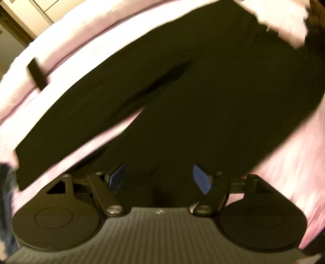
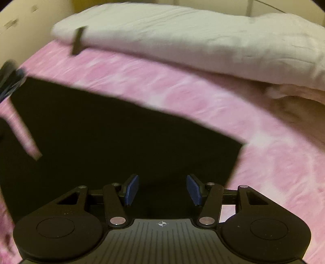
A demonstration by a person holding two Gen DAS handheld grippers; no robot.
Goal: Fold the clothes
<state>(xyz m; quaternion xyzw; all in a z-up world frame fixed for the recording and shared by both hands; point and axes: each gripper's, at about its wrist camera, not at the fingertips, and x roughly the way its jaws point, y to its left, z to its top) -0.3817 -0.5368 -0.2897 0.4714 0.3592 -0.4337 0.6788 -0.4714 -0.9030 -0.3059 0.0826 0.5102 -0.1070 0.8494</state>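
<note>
A black pair of trousers (image 1: 182, 101) lies spread flat on a pink bedsheet (image 1: 294, 172), its two legs splitting toward the lower left. My left gripper (image 1: 159, 178) hovers open just over the near leg, nothing between its blue pads (image 1: 200, 178). In the right wrist view the same black garment (image 2: 111, 132) fills the lower left, with a straight hem edge at the right. My right gripper (image 2: 162, 189) is open above that cloth, blue pads (image 2: 132, 188) apart and empty. Both views are motion-blurred.
A folded pale quilt (image 2: 193, 40) lies along the far side of the pink sheet (image 2: 274, 162), with a small dark strap (image 2: 78, 40) resting on it. A blurred dark-blue object (image 2: 10, 79) sits at the left edge. Cream wall and cabinet (image 1: 40, 8) lie beyond the bed.
</note>
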